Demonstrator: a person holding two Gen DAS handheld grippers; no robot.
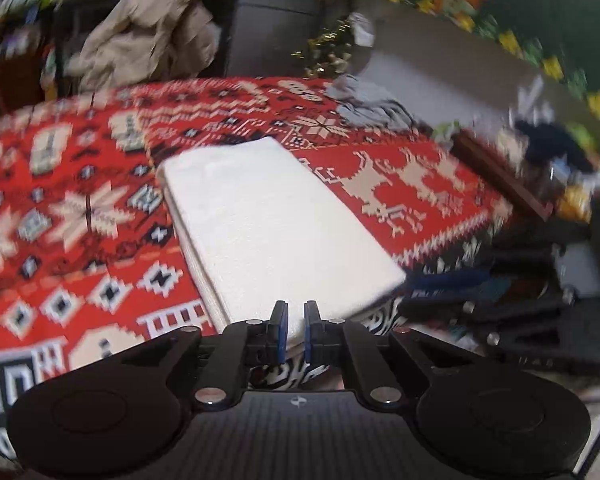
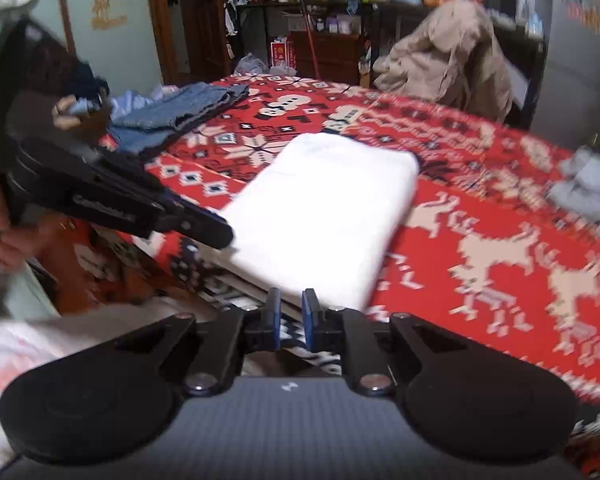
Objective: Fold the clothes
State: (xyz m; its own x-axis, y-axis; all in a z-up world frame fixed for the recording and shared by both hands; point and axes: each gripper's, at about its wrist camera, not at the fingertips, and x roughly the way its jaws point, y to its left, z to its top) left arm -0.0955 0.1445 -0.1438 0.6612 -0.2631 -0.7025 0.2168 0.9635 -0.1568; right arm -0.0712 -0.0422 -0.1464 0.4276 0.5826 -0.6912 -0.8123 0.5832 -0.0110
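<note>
A folded white cloth (image 1: 268,220) lies on a red patterned blanket (image 1: 80,220), its near end hanging over the bed's edge. My left gripper (image 1: 296,316) is shut on that near edge, and white fabric shows in the narrow slit between its blue pads. In the right wrist view the same cloth (image 2: 324,208) rests on the blanket (image 2: 500,240). The left gripper (image 2: 222,236) meets the cloth's near left corner. My right gripper (image 2: 291,304) stands at the near right edge. Its jaws are slightly apart with the cloth's edge between them, not visibly pinched.
Folded jeans (image 2: 180,108) lie at the far left of the bed, and a crumpled grey garment (image 2: 588,188) lies at the right. A beige heap of clothes (image 2: 448,52) is draped beyond the bed. A hand (image 2: 4,240) holds the left gripper. Dark clutter (image 1: 520,300) sits beside the bed.
</note>
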